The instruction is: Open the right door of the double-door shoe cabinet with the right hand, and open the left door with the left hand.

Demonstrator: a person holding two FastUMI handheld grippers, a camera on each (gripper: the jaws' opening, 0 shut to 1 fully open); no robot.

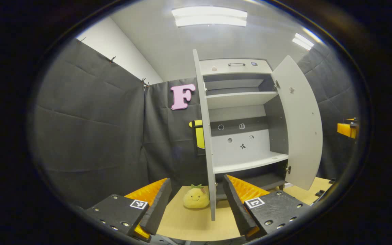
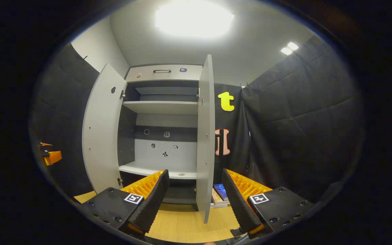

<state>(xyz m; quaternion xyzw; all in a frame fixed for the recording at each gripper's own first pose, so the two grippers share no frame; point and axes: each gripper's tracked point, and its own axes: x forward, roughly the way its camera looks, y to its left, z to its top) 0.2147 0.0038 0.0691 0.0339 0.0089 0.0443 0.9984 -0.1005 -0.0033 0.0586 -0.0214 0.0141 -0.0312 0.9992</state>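
While both doors [image 1: 298,122] stand open (grippers [image 1: 196,204] spread), shelves [image 1: 240,98] bare

Black cloth walls [image 1: 90,129], lit ceiling panels [image 1: 209,16].

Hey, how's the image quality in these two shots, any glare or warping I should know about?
Right gripper view: the ceiling light blows out into a white glare patch, while the cabinet stays readable. Left gripper view: the light panels are better exposed, with visible strips. Both views: fisheye bends straight edges, so the open door bows outward, and corners darken; focus looks sharp on the shelves.
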